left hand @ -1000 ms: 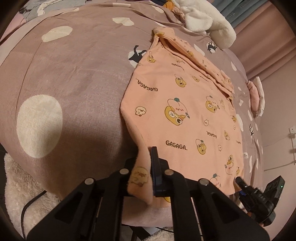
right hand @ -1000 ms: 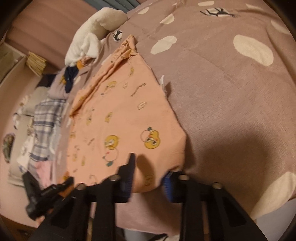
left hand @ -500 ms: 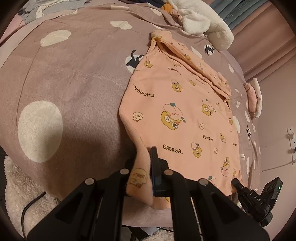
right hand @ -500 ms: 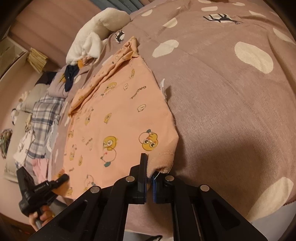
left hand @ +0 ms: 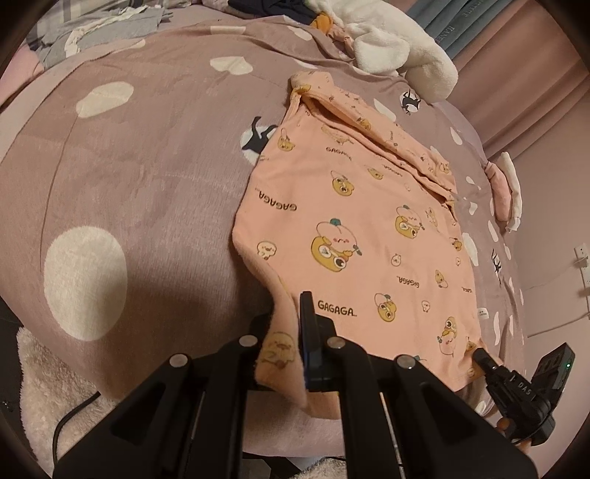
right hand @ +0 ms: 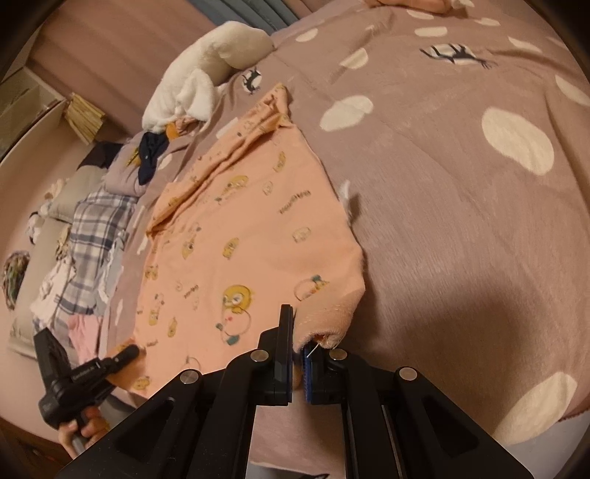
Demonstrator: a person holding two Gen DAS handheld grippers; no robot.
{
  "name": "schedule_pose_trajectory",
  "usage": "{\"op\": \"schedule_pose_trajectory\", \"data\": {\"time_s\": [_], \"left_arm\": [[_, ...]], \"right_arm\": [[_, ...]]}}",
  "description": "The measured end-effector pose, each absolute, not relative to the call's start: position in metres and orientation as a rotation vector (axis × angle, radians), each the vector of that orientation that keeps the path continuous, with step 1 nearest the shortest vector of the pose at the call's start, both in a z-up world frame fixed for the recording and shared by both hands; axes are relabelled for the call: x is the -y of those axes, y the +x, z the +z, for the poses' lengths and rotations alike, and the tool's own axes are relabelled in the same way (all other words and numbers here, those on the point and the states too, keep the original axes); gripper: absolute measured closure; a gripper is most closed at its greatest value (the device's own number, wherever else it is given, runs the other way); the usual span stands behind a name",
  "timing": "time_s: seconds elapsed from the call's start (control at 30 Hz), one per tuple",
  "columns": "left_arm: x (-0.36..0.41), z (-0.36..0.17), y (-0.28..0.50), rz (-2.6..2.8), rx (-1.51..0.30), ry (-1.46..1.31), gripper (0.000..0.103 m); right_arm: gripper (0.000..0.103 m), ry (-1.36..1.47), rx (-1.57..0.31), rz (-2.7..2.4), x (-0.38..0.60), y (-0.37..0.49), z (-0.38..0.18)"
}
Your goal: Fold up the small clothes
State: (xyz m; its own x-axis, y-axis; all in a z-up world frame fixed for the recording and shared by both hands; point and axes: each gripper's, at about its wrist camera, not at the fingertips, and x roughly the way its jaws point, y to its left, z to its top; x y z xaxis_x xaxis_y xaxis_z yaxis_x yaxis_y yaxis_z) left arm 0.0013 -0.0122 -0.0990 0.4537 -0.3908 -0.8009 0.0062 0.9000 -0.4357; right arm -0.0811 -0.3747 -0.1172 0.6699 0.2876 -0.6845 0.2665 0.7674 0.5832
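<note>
Both tongs, left (left hand: 295, 331) and right (right hand: 298, 353), clamp near corners of the peach garment (left hand: 361, 228) spread ahead on the bedspread (left hand: 147, 165).

The peach garment (left hand: 361, 235) is showing the word "GAGAGA" printed in dark letters several times: upright near its lower hem, sideways by its left edge, and upside down elsewhere. The right gripper (left hand: 479, 355), seen at the left wrist view's lower right, is carrying white letters reading "DAS". Lettering on the curtain (left hand: 457, 25) is proving too blurred to read.
</note>
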Motion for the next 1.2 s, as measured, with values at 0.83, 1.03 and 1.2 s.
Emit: {"op": "schedule_pose_trajectory", "data": {"time_s": [0.83, 1.03, 1.2], "left_arm": [[0.005, -0.085, 0.020, -0.297, -1.048, -0.477, 0.097], [0.008, -0.085, 0.032, -0.310, -1.044, -0.526, 0.098], [0.006, -0.083, 0.045, -0.310, -1.038, -0.552, 0.099]], "right_arm": [[0.096, 0.661, -0.804, 0.025, 0.370, -0.060, -0.095], [0.096, 0.665, -0.784, 0.026, 0.375, -0.049, -0.088], [0.096, 0.642, -0.782, 0.029, 0.377, -0.037, -0.080]]}}
